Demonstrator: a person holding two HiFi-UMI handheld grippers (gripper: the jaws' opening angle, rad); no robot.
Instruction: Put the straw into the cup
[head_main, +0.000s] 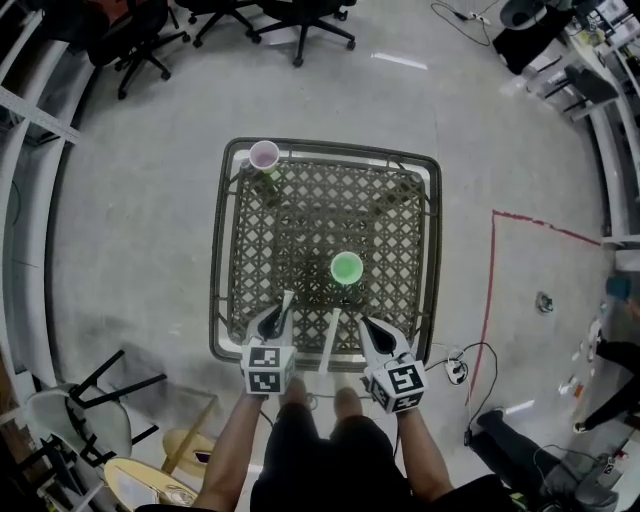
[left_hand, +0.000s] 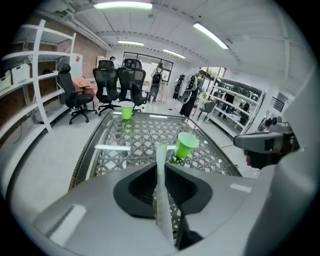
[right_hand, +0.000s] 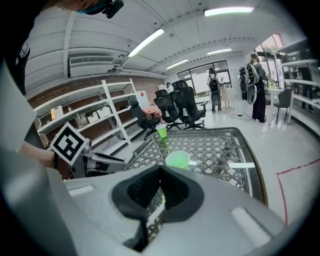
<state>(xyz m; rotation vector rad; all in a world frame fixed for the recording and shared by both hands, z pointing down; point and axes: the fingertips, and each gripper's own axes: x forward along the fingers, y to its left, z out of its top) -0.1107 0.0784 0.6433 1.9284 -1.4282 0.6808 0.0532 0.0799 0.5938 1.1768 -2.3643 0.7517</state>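
Observation:
My left gripper (head_main: 276, 313) (left_hand: 160, 166) is shut on a white straw (head_main: 287, 300) (left_hand: 161, 172), which sticks out past the jaws, above the near edge of the table. A green cup (head_main: 346, 268) (left_hand: 186, 145) (right_hand: 177, 160) stands upright on the lattice table top (head_main: 300, 215), just beyond and to the right of the straw's tip. My right gripper (head_main: 364, 322) (right_hand: 160, 168) hovers to the right of the left one, its jaws shut with nothing between them. A second white straw (head_main: 328, 342) lies on the table between the two grippers.
A second cup (head_main: 264, 155) (left_hand: 127, 109) (right_hand: 161, 131) stands at the table's far left corner. Office chairs (head_main: 300, 20) stand beyond the table. A stool (head_main: 95, 395) is at the near left, and cables (head_main: 470, 365) lie on the floor at the right, next to a red tape line (head_main: 490, 290).

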